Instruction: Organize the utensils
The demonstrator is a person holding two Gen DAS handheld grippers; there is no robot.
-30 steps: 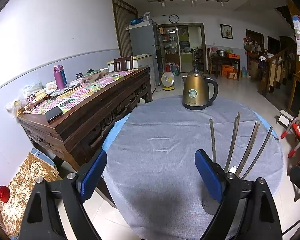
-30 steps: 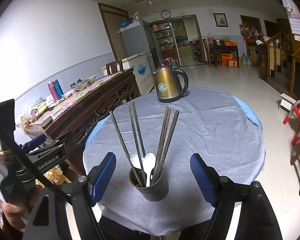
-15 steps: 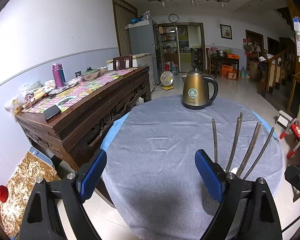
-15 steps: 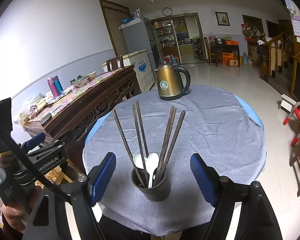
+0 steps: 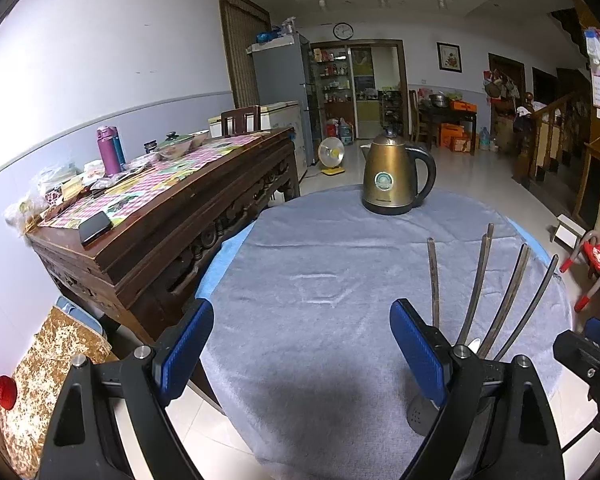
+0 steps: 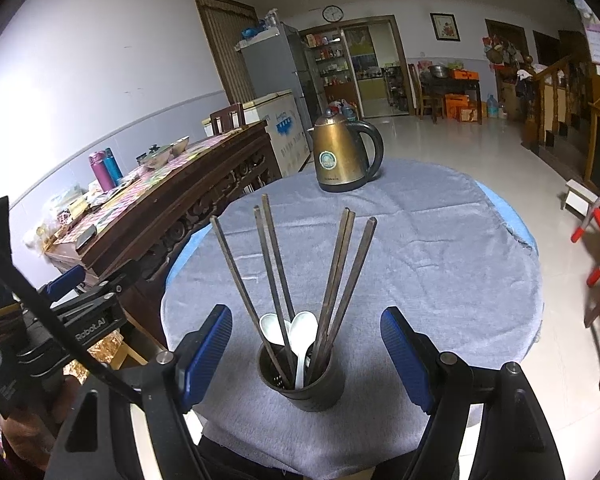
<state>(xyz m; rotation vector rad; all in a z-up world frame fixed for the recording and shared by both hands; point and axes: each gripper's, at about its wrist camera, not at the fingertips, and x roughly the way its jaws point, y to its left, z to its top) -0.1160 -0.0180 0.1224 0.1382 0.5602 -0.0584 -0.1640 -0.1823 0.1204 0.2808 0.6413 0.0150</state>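
The right gripper (image 6: 306,354) hung spread and empty before the cup (image 6: 302,380) — next, likely pinching one chopstick (image 6: 236,276).

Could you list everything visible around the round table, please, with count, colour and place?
utensil holder: one, dark, near edge of the table, between the right gripper's open jaws
chopsticks: six, dark brown, standing in the holder
spoons: two, white, in the holder
kettle: one, bronze with black handle, far side of the table
tablecloth: one, grey, over the round table
sideboard: one, dark wood, left of the table, cluttered
red chair: one, right of the table
left gripper: blue pads, open, over bare cloth
right gripper: blue pads, open
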